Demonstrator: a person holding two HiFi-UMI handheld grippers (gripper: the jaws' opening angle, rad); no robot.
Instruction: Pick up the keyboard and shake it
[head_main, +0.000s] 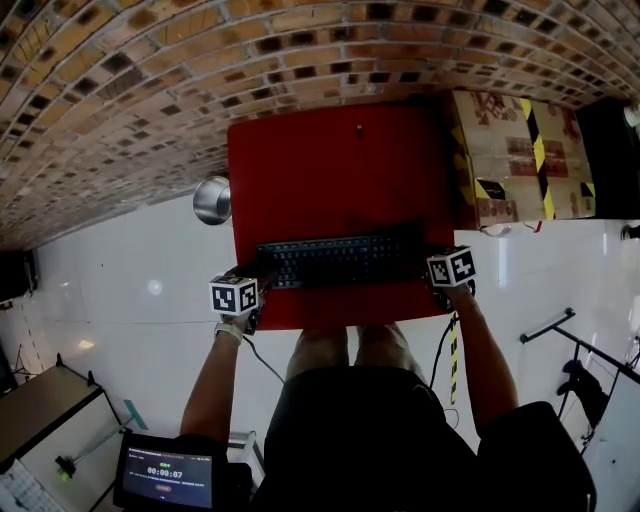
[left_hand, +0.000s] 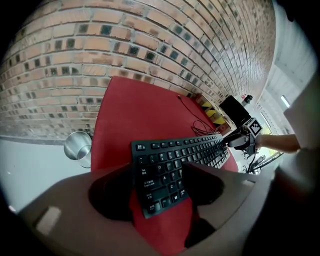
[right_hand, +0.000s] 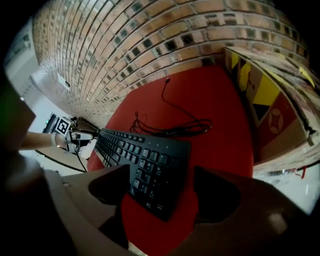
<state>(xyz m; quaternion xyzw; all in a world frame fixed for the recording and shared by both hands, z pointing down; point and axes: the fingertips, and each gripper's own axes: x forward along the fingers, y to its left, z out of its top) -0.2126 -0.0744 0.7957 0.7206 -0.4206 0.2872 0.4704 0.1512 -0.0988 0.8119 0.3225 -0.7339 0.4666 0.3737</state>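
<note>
A black keyboard (head_main: 340, 260) lies flat along the near edge of a red table (head_main: 330, 160). My left gripper (head_main: 262, 285) is at the keyboard's left end, and my right gripper (head_main: 437, 280) at its right end. In the left gripper view the left gripper (left_hand: 160, 187) is open, with the keyboard (left_hand: 175, 160) end between its jaws and resting on the table. In the right gripper view the right gripper (right_hand: 160, 192) is also open astride the keyboard (right_hand: 145, 160). The keyboard's cable (right_hand: 175, 125) coils on the table behind it.
A cardboard box (head_main: 520, 155) with yellow-black tape stands against the table's right side. A shiny metal can (head_main: 212, 200) sits on the white floor left of the table. A brick wall runs behind. A small screen (head_main: 165, 470) is at the lower left.
</note>
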